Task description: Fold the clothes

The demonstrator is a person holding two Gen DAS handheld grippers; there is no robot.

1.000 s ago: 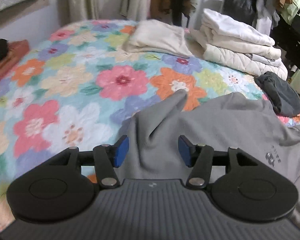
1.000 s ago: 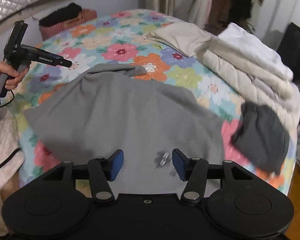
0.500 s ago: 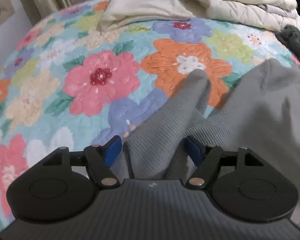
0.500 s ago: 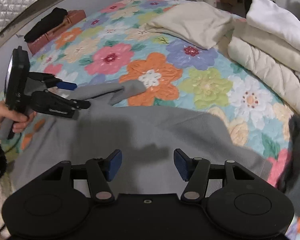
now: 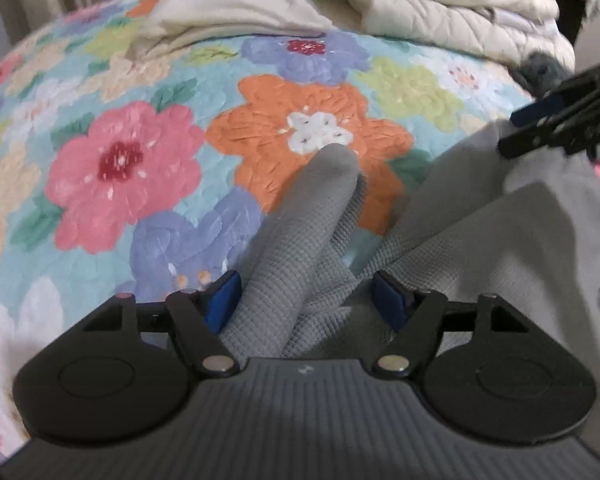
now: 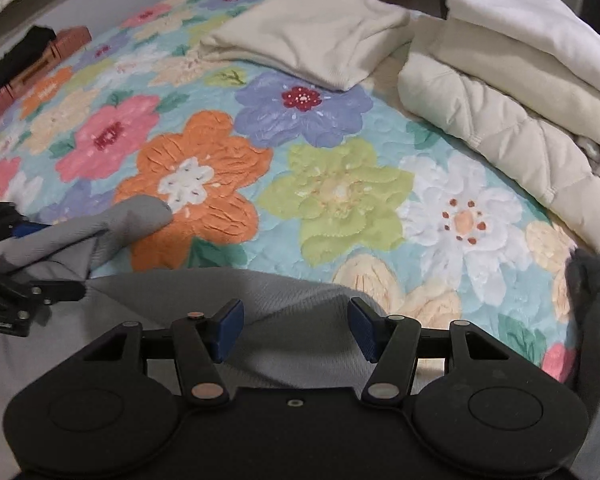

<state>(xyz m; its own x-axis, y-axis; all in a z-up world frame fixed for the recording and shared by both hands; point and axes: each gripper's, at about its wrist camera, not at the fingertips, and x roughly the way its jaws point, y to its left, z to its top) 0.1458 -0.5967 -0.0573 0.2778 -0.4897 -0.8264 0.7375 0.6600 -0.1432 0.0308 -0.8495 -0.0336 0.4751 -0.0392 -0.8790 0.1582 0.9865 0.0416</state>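
Straddling the gray shirt [image 5: 480,248] sleeve, my left tongs [image 5: 306,300] gape; right tongs [image 6: 296,330], at three o'clock, gape over its hem.

Both grippers now down at gray shirt [image 5: 480,248], sleeve [image 5: 312,216] betw left pads.

home bedroom: floral quilt [image 6: 340,200] on bed, folded bedding [image 6: 520,92].

Dark garment [image 6: 592,280] cut off; right tool [image 5: 560,120] blurred.
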